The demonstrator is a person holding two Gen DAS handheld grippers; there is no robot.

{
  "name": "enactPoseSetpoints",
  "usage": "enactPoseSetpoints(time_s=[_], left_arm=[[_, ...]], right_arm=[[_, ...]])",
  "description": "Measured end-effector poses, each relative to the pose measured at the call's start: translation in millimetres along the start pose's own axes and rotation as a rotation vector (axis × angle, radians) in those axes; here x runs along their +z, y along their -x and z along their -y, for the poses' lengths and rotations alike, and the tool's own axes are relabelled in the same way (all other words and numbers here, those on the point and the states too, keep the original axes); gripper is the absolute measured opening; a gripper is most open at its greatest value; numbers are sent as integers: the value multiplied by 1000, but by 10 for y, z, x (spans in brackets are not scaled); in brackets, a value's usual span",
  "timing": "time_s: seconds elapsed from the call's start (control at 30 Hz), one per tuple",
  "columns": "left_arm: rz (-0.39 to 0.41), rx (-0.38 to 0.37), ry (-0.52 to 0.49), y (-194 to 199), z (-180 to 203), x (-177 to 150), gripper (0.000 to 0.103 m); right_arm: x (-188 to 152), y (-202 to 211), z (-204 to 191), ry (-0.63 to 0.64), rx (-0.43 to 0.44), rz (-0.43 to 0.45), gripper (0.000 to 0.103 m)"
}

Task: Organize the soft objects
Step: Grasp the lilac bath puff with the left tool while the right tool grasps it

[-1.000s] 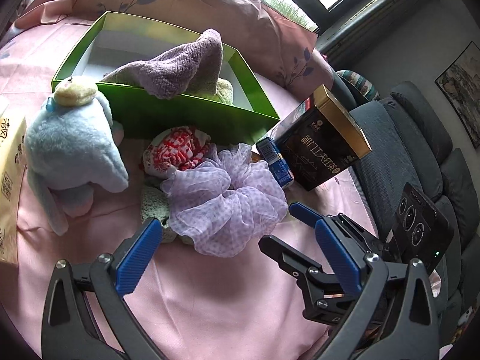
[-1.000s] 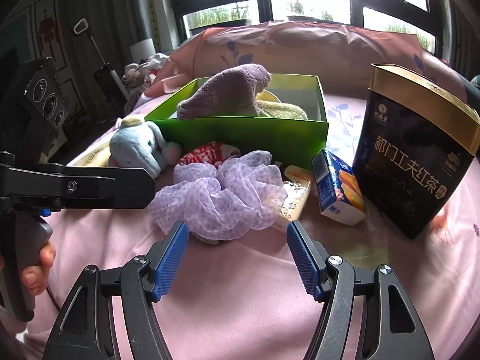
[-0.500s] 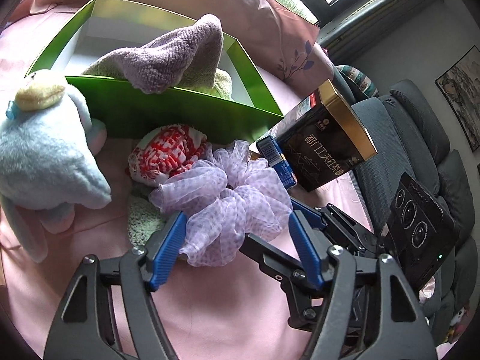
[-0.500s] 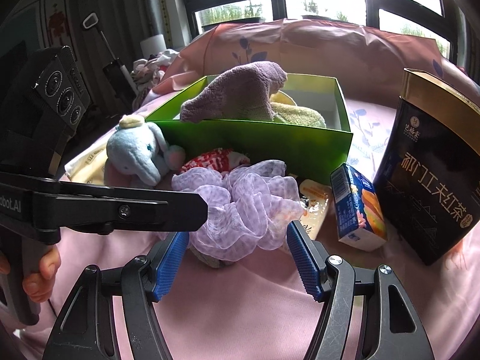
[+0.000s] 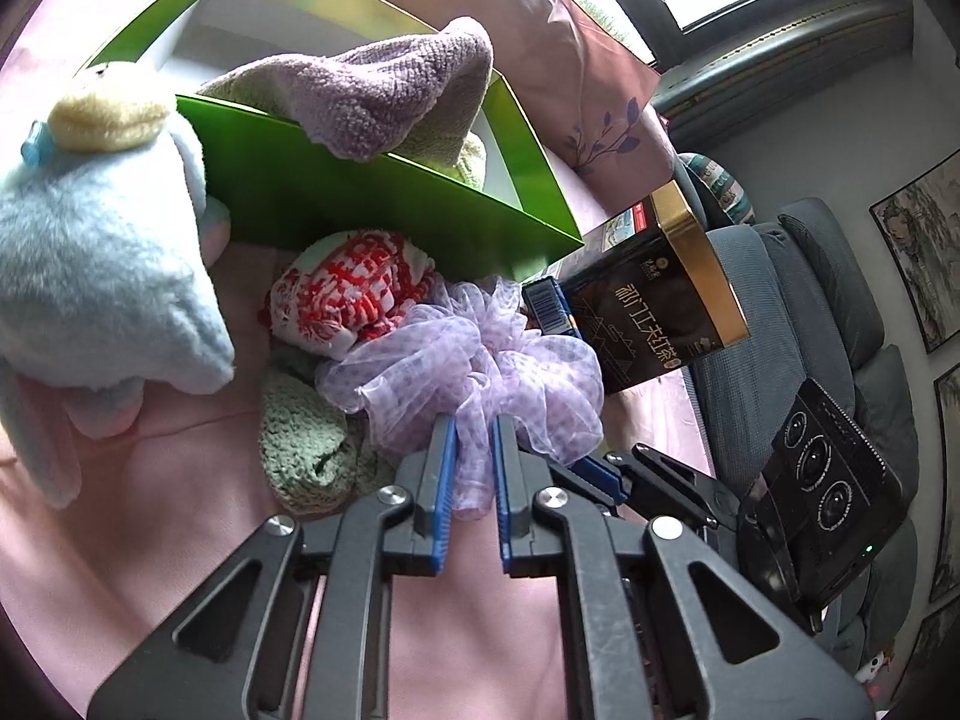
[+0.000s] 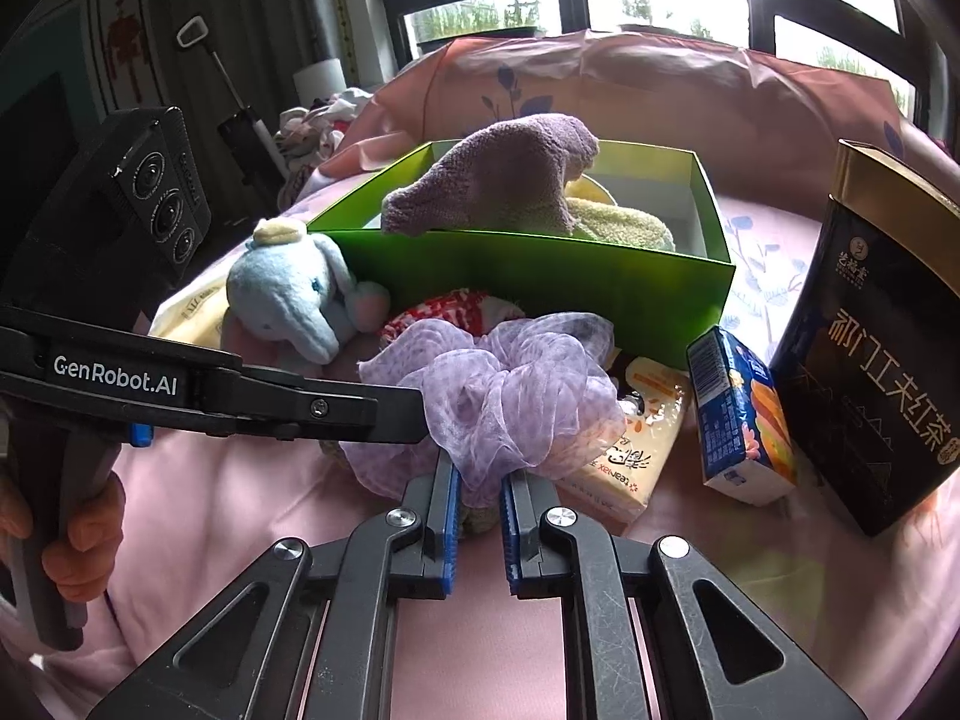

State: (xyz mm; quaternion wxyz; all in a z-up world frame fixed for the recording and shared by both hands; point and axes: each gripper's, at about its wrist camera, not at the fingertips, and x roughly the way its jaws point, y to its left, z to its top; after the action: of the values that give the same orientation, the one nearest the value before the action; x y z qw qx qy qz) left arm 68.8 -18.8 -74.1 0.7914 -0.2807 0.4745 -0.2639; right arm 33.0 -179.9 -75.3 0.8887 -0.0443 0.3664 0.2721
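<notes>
The scrunchie was sheer, gauzy cloth; the elephant fuzzy plush; the purple towel nubby terry; the green box smooth card; the tea tin glossy.

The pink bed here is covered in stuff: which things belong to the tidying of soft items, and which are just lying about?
Part of the job:
- purple scrunchie, pinched by both grippers
- blue plush elephant
- red-and-white cloth
- green knit cloth
- green box holding the purple towel

Just lying about:
- black tea tin
- blue carton
- yellow packet

Both wrist views close, sharing scrunchie.
</notes>
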Motion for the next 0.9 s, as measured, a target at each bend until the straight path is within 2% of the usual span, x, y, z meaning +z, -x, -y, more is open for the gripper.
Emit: enactPoseSetpoints(time_s=[0.4, 0.57, 0.6, 0.67, 0.7, 0.73, 0.8, 0.83, 0.87, 0.9], left_arm=[[94, -3, -137, 496, 475, -82, 8], [97, 16, -119, 510, 449, -93, 8], [89, 21, -101, 490, 398, -100, 10], [70, 58, -74, 449, 295, -137, 18], [63, 79, -67, 428, 256, -157, 20], [53, 89, -65, 407, 219, -180, 26], [30, 107, -62, 360, 171, -224, 54], [24, 110, -68, 339, 167, -242, 74], [26, 107, -75, 325, 176, -258, 77], [25, 106, -82, 304, 191, -263, 77]], right_arm=[[110, 478, -285, 77, -3, 105, 13], [137, 479, -313, 85, -43, 95, 13], [118, 448, -279, 69, -65, 83, 13], [70, 384, -174, 22, -96, 45, 13], [42, 384, -108, -8, -101, 39, 13], [21, 389, -42, -38, -80, 32, 15], [-1, 409, 89, -99, -38, 26, 26], [-6, 413, 150, -132, -34, 26, 45], [-7, 411, 208, -165, -28, 25, 65], [-9, 410, 257, -194, -13, 32, 70]])
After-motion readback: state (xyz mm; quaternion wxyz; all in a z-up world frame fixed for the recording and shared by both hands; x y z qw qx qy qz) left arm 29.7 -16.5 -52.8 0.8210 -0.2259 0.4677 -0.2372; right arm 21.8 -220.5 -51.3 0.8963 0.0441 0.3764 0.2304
